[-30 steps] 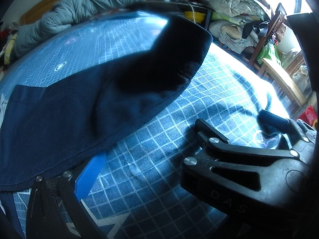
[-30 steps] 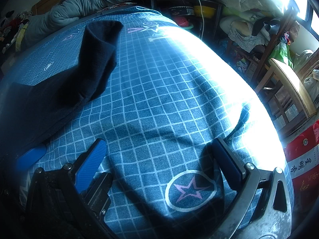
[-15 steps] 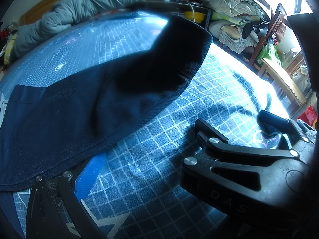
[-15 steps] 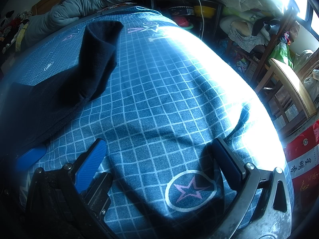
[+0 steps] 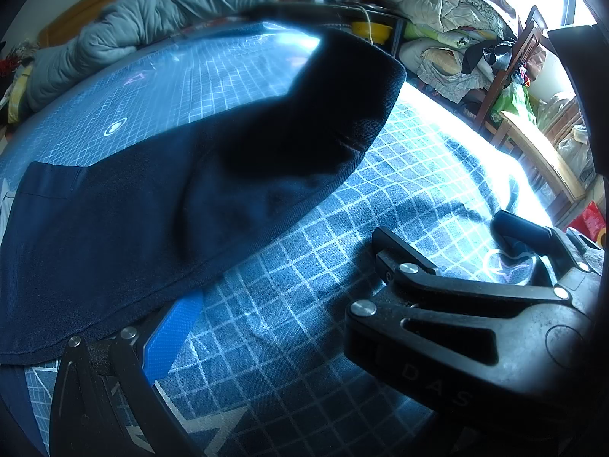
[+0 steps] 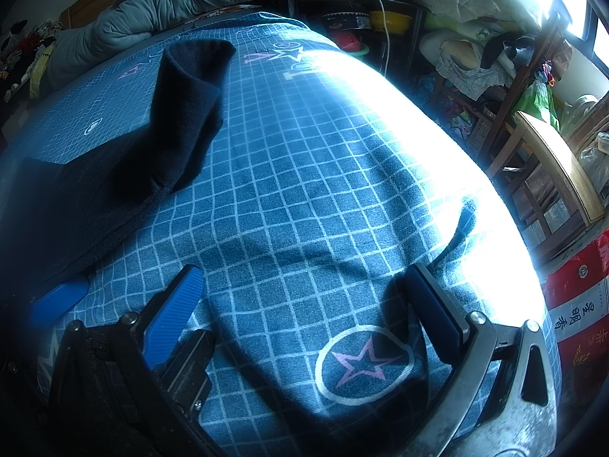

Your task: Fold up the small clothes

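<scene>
A dark navy garment (image 5: pixel 152 209) lies spread on the blue checked bedsheet (image 5: pixel 289 342), and its far end (image 5: pixel 342 95) is humped up. My left gripper (image 5: pixel 289 278) is open at the garment's near hem. The hem lies over the tip of its blue-padded left finger (image 5: pixel 171 335). A black finger linkage (image 5: pixel 456 323) fills the lower right of that view. In the right wrist view the garment (image 6: pixel 76 198) is on the left. My right gripper (image 6: pixel 304 282) rests open on bare sheet to its right, with only a printed star (image 6: pixel 361 361) between its fingers.
A grey quilt (image 6: pixel 152 11) is bunched at the head of the bed. Beyond the bed's right edge stand a wooden chair (image 6: pixel 552 160), piled laundry (image 5: pixel 437 7), a yellow basin (image 6: pixel 388 19) and a red sack (image 6: pixel 578 304).
</scene>
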